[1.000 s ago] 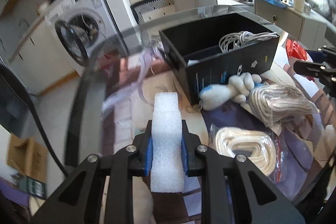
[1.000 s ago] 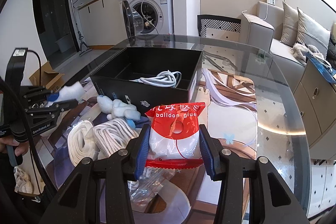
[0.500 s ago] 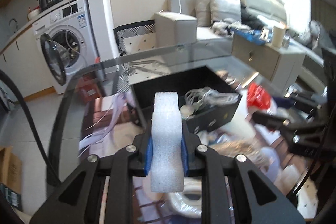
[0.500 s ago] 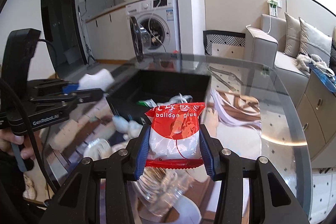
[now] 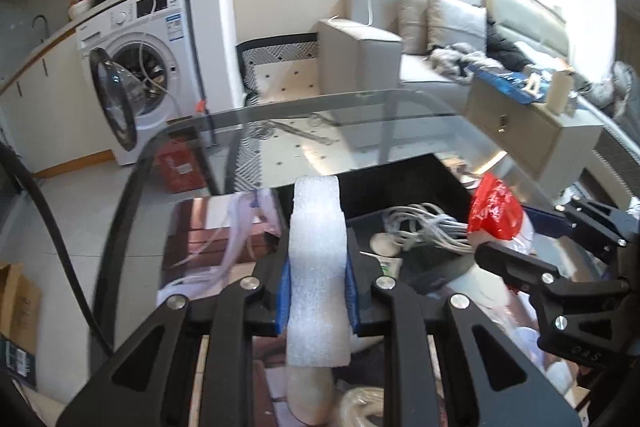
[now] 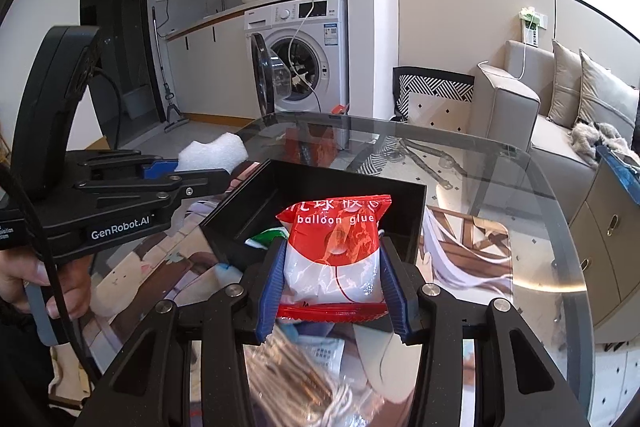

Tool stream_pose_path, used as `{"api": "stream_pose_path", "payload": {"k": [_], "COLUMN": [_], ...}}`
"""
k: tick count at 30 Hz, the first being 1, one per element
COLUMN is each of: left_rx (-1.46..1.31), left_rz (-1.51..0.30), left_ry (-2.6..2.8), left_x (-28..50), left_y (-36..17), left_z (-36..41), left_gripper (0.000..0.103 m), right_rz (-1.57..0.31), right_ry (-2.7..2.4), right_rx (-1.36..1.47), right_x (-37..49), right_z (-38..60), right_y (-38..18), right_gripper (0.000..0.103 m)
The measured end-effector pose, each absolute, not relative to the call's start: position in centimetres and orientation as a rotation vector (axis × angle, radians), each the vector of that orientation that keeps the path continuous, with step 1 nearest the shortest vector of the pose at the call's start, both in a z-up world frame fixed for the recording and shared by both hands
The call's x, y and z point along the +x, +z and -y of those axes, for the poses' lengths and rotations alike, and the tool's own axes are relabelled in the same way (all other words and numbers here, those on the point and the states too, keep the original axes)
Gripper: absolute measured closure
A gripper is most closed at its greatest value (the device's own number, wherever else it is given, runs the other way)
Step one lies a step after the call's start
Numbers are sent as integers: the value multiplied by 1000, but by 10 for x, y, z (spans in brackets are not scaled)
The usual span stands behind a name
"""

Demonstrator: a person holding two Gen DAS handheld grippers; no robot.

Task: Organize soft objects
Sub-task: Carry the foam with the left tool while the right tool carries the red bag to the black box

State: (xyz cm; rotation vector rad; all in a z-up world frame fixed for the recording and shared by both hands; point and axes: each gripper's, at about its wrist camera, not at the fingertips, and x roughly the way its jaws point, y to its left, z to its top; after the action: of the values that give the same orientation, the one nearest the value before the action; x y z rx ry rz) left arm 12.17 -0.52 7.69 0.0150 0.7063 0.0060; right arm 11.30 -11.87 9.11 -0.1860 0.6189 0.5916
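— Between the left gripper and its blue pads, what's held?
— A white foam strip, clamped tight, above the near left corner of the black box. The right gripper is closed on the balloon glue packet, near the box's near wall.
— Risk?
— I judge both loads converge on one box; the tools could collide, or the strip, let go too early, could land on the glass table outside it.

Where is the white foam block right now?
The white foam block is clamped in the left gripper, held over the glass table just short of the black box.
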Motion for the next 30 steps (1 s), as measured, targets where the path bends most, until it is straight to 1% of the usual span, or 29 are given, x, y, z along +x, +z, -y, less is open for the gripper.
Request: {"api": "stream_pose_path", "payload": {"k": [4, 12, 30], "left_rx": [69, 89, 58], "left_rz": [-716, -732, -759], "left_ry": [53, 56, 6], "left_x": [131, 150, 177], "left_y": [71, 60, 48], "left_z": [8, 10, 12], "left_gripper": [83, 83, 83], "right_rz": [-619, -626, -646], "right_ry": [582, 593, 606], "right_rx": [-206, -221, -244], "right_x": [125, 146, 175], "right_z": [109, 99, 90], "right_y": [89, 86, 72], "right_gripper": [58, 58, 58]}}
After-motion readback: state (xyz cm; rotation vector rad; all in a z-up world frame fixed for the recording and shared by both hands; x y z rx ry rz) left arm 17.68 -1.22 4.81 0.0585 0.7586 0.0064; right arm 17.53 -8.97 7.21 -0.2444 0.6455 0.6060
